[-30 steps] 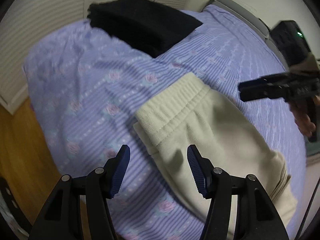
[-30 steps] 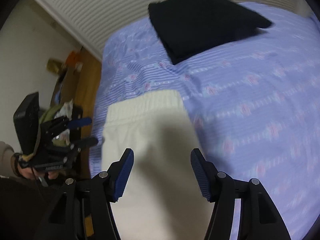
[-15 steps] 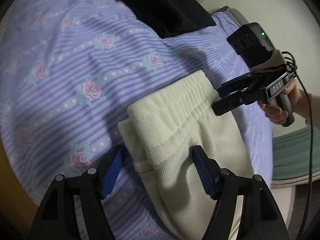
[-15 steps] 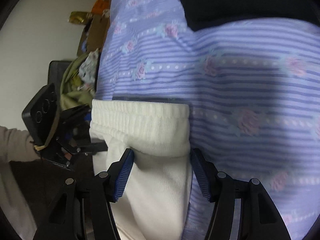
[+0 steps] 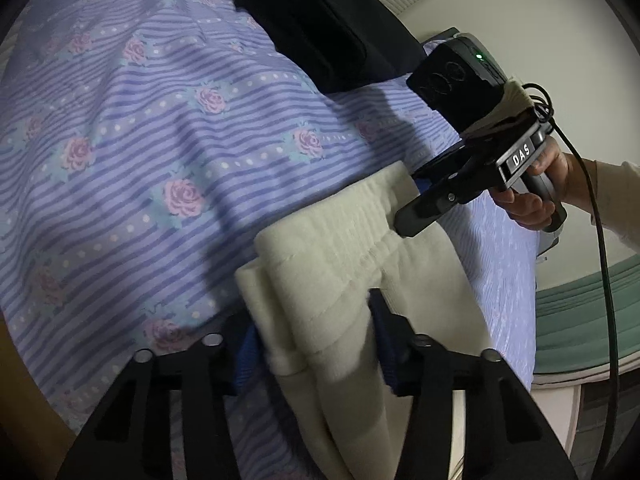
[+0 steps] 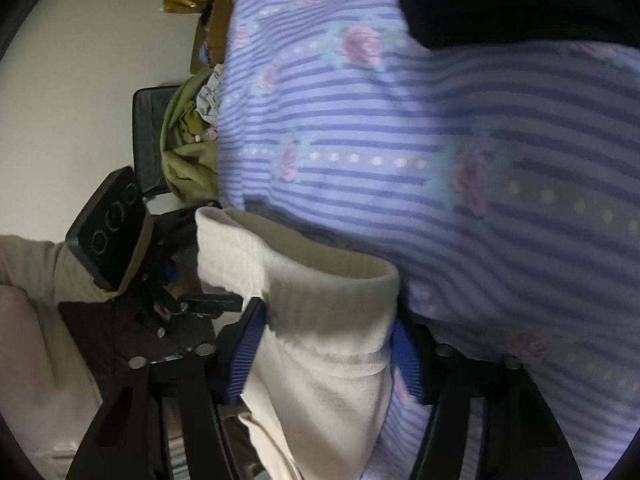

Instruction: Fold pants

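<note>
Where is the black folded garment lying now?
In the left wrist view the black folded garment lies at the top, on the striped floral bedspread, beyond the cream pants.

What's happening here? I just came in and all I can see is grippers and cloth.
A person holds a gripper in each hand over cream pants lying on a striped, rose-print bedspread. The left gripper and the right gripper each straddle a waistband corner, and their jaws are closing on the fabric. A black garment lies farther up the bed. No fold is made yet.
</note>
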Demonstrator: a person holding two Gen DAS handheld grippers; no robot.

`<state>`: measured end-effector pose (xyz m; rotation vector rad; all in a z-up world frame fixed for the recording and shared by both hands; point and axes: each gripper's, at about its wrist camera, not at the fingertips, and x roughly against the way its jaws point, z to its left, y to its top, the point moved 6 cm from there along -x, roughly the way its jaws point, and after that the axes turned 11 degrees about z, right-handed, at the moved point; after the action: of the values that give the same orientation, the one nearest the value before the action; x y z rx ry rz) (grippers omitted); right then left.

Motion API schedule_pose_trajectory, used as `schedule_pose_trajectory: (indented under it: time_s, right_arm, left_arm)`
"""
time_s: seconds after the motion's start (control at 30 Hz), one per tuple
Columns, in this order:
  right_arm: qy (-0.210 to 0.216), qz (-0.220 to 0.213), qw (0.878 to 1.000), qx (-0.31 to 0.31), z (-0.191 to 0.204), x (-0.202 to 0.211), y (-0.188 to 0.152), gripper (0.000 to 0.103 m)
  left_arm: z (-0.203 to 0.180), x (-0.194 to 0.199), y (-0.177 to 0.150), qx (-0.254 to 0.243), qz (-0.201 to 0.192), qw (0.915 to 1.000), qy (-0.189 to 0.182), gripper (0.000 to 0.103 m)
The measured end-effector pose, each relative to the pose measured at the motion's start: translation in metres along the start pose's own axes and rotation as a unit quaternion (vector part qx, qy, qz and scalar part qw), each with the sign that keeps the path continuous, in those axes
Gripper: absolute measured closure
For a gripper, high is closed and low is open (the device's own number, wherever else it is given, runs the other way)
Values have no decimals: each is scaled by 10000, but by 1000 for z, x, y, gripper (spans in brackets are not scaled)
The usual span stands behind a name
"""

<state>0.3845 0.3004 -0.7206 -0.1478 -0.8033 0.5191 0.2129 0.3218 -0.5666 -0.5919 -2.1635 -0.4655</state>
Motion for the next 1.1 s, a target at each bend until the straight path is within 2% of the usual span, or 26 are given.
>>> schedule_pose_trajectory:
  time_s: [0.07, 0.1, 0.17, 0.23, 0.37, 0.43, 0.6, 0.7, 0.77, 0.83, 0.93, 0.97, 1.07, 1.1]
  right_arm:
    - [-128, -89, 9998, 131, 9, 2, -3, 57]
    - [-179, -138, 9995, 207, 14, 3, -4, 63]
    - [-390, -253, 9981, 393, 32, 6, -8, 68]
    - [-612, -366, 9958, 580, 52, 10, -15, 76]
    - [-1122, -659, 9874, 902, 90, 27, -39, 77]
    - [-1316, -826, 9822, 1059, 110, 37, -59, 78]
    - [-1617, -1258, 9718, 1164, 153, 62, -141, 78]
    - [-1859, -1493, 9639, 1187, 172, 69, -215, 78]
    - [-2024, -1631, 9592, 1113, 191, 60, -266, 79]
    - [-2163, -1706, 9557, 1037, 202, 50, -309, 80]
    - [-2362, -1820, 9502, 902, 217, 26, -377, 81]
    - [-2411, -1862, 9487, 846, 221, 16, -396, 81]
    - [-2538, -1918, 9456, 682, 225, -15, -446, 82]
    - [-2603, -1896, 9447, 613, 225, -34, -466, 82]
  left_arm:
    - [-4, 6, -1, -60, -35, 9999, 92, 70]
    - [-10, 10, -1, -125, -62, 9998, 147, 72]
    - [-21, 17, 0, -235, -123, 9994, 212, 77]
    - [-39, 30, -3, -494, -266, 9979, 312, 78]
    - [-74, 59, -15, -1055, -578, 9918, 435, 78]
    - [-106, 78, -27, -1457, -769, 9851, 501, 78]
    - [-184, 108, -56, -2178, -941, 9701, 512, 78]
    - [-229, 116, -85, -2489, -917, 9632, 423, 78]
    - [-263, 119, -113, -2841, -930, 9532, 446, 78]
    - [-304, 120, -154, -3278, -945, 9389, 463, 78]
    - [-346, 114, -207, -3609, -874, 9279, 335, 78]
    - [-352, 111, -219, -3667, -857, 9259, 298, 78]
    - [-377, 90, -274, -4071, -749, 9099, 267, 78]
    - [-385, 78, -297, -4262, -680, 9017, 266, 78]
